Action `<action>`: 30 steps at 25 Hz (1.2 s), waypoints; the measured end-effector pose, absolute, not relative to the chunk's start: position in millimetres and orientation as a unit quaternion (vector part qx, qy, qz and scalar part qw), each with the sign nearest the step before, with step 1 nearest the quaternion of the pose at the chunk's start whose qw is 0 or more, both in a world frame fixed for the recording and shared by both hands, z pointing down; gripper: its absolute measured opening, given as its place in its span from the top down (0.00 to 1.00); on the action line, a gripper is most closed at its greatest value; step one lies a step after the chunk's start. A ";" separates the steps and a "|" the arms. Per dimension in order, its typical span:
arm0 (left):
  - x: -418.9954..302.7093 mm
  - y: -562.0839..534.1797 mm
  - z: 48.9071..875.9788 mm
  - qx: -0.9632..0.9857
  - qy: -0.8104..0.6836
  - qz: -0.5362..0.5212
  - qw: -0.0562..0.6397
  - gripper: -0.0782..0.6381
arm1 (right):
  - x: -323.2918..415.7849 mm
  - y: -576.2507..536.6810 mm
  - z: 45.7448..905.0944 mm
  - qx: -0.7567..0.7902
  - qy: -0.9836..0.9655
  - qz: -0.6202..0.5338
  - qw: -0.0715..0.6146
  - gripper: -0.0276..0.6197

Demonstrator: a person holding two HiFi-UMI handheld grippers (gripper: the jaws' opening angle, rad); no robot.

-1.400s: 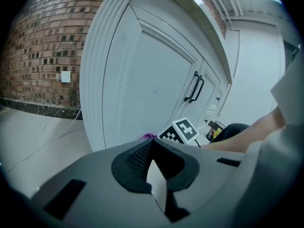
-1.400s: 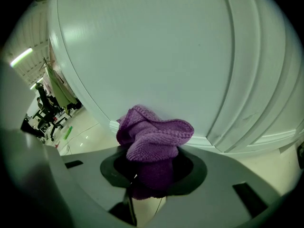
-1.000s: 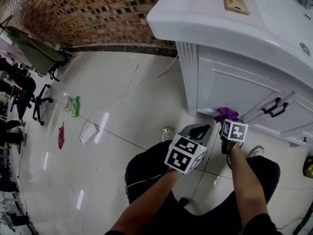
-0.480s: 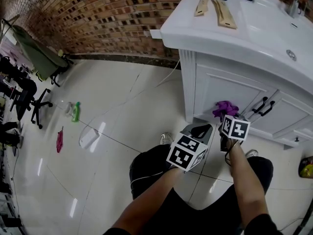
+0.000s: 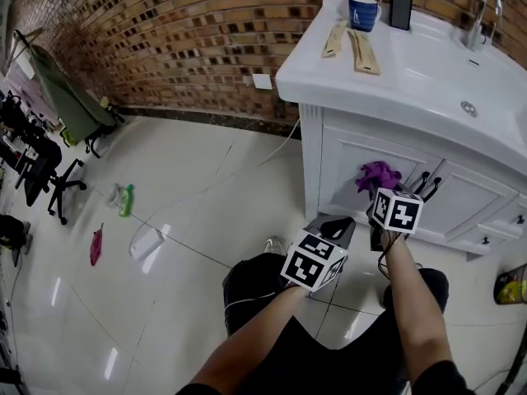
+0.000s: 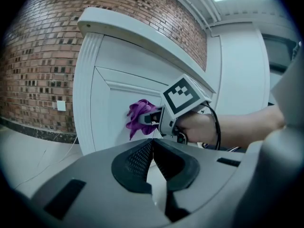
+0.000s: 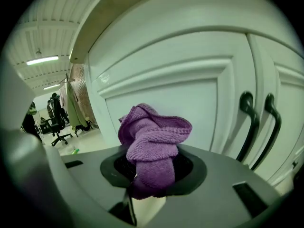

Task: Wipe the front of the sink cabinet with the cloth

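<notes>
1. My right gripper has its jaws clamped on the purple cloth, which bunches out ahead of them.
2. The cloth lies against the left door panel of the sink cabinet, just left of the two black handles.
3. A second ago I had the cloth down at the door's bottom edge, near the floor. Now it sits about mid-height on the panel.
4. My left gripper has its jaws pressed together on nothing. It hangs just beside the right one, off the cabinet.
5. The head view has tipped up, so the mug and faucet now show on the counter.
</notes>
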State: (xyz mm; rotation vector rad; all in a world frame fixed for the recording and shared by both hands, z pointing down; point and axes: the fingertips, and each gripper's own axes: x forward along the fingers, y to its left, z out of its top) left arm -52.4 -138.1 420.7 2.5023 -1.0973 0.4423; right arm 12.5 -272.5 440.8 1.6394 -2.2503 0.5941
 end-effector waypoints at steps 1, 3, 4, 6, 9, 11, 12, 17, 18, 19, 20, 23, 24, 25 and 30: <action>-51.4 -136.7 417.8 0.889 -0.390 0.155 0.184 0.88 | 13.0 -272.7 431.6 0.571 -0.783 0.200 0.143 0.74; -49.4 -133.8 412.0 0.890 -0.390 0.152 0.180 0.88 | 13.3 -273.3 413.3 0.572 -0.787 0.186 0.137 0.74; -48.3 -132.5 409.2 0.891 -0.390 0.150 0.177 0.88 | 13.3 -273.7 405.3 0.572 -0.789 0.180 0.135 0.74; -46.2 -130.6 403.4 0.892 -0.390 0.147 0.173 0.88 | 14.0 -274.4 392.4 0.571 -0.791 0.172 0.134 0.74; -44.0 -128.4 394.9 0.894 -0.391 0.142 0.166 0.88 | 14.9 -275.2 376.4 0.571 -0.793 0.164 0.133 0.74; -44.3 -126.1 389.8 0.894 -0.392 0.140 0.163 0.88 | 13.8 -274.9 367.9 0.570 -0.795 0.160 0.133 0.74; -44.9 -124.8 387.4 0.894 -0.393 0.139 0.162 0.88 | 12.9 -274.4 364.4 0.570 -0.795 0.159 0.132 0.74; -52.1 -120.1 374.8 0.893 -0.401 0.134 0.152 0.88 | 6.3 -270.5 341.2 0.568 -0.802 0.141 0.119 0.74; -54.4 -119.4 372.8 0.893 -0.403 0.133 0.151 0.88 | 4.3 -269.9 334.5 0.569 -0.803 0.135 0.117 0.74; -56.7 -118.7 371.1 0.892 -0.405 0.132 0.150 0.88 | 1.8 -269.8 328.4 0.569 -0.804 0.129 0.115 0.74; -58.5 -118.1 369.8 0.892 -0.407 0.131 0.149 0.88 | -0.6 -270.0 323.5 0.568 -0.805 0.125 0.114 0.74; -63.0 -116.6 367.4 0.891 -0.410 0.129 0.147 0.88 | -6.8 -271.5 317.9 0.565 -0.808 0.122 0.113 0.74; -64.7 -116.5 367.3 0.890 -0.412 0.130 0.147 0.88 | -8.7 -271.9 318.5 0.564 -0.809 0.123 0.113 0.74; -66.9 -116.6 367.6 0.889 -0.413 0.130 0.146 0.88 | -10.7 -272.3 320.0 0.563 -0.809 0.124 0.114 0.74; -80.3 -119.3 373.5 0.884 -0.422 0.137 0.150 0.88 | -23.1 -276.5 328.6 0.556 -0.813 0.128 0.117 0.74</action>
